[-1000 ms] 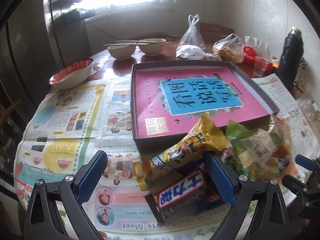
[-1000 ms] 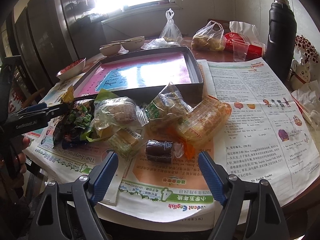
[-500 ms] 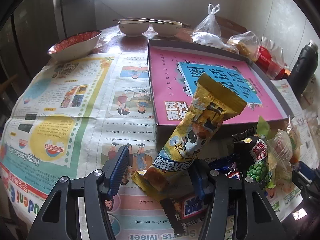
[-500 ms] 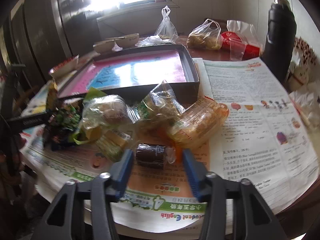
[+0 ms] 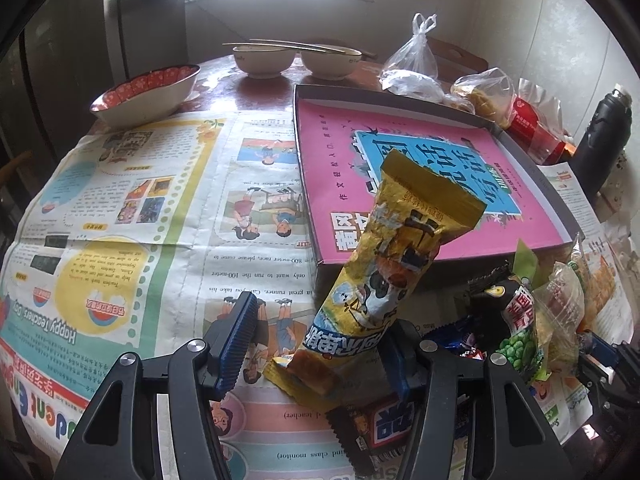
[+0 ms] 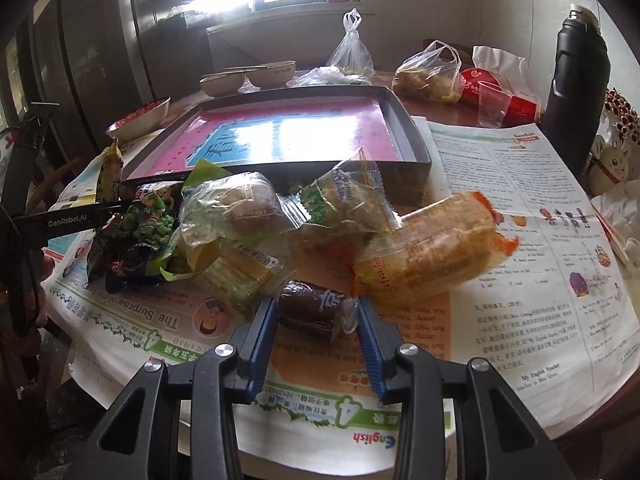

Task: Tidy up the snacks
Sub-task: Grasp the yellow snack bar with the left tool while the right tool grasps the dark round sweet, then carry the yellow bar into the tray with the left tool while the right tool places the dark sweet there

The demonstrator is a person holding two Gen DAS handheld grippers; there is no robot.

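Note:
A dark tray lined with a pink book cover [image 5: 400, 148] lies on the newspaper-covered table; it also shows in the right wrist view [image 6: 404, 148]. A heap of snack packs lies in front of it. My left gripper [image 5: 320, 344] has its fingers around the lower end of a long yellow snack pack [image 5: 392, 264], which leans up against the tray's front wall. A gap shows beside the left finger. My right gripper [image 6: 316, 320] has closed on a small dark brown wrapped cake [image 6: 312, 308]. A green pea pack [image 6: 148, 224] and an orange cracker pack [image 6: 428, 256] lie nearby.
A dark chocolate bar [image 5: 384, 424] lies below the yellow pack. Bowls [image 5: 264, 60] and a red-rimmed dish [image 5: 148, 92] stand at the back. Plastic bags [image 6: 428, 72], a clear cup [image 6: 492, 104] and a black flask [image 6: 576, 68] stand at back right.
My left gripper has narrowed around the yellow pack, which now stands tilted up against the tray. My right gripper moved forward and closed on the brown cake.

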